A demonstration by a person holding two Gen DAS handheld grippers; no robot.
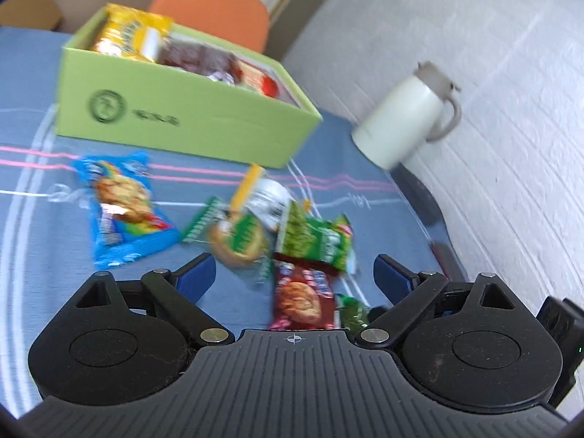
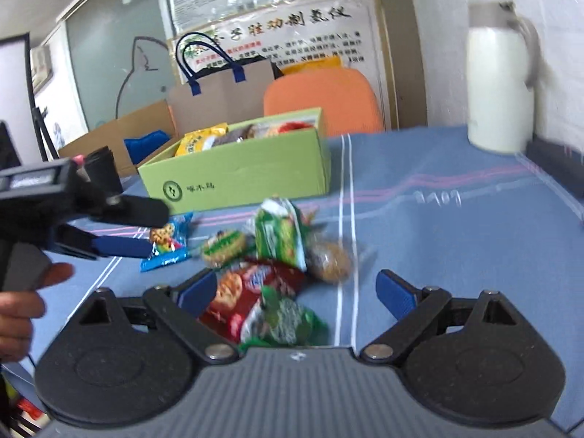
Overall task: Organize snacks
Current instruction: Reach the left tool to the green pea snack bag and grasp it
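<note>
Green box [image 1: 189, 124] at twelve o'clock on the blue striped tablecloth [image 1: 365, 189], open-topped, bearing a round dark logo and a few printed characters on its near wall — too blurred to read. Inside it, a yellow packet [image 1: 131, 34], a dark brown one and a red-and-white one, lettering illegible. Loose snacks in front of the box at about six o'clock from it: a blue cookie packet [image 1: 124, 211] lying alone toward nine, then a heap of green wrappers [image 1: 314, 237], a round biscuit in clear wrap, and a red cookie packet [image 1: 303, 299] nearest the camera. No brand legible through the motion blur.

Left gripper [image 1: 294, 277] with blue pads spread wide, nothing pinched, the red packet lying on the cloth between them. Right gripper [image 2: 297, 292] likewise spread apart and empty over the same heap. In the right view, the left gripper at nine o'clock, held by a hand [image 2: 22, 306].

White jug [image 2: 500, 84] with a grey lid at two o'clock against the wall. Behind the box: an orange chair back [image 2: 325, 98], a brown paper bag [image 2: 222, 87] with blue handles, and a poster [image 2: 292, 25] headed in large Chinese characters — not clearly readable.
</note>
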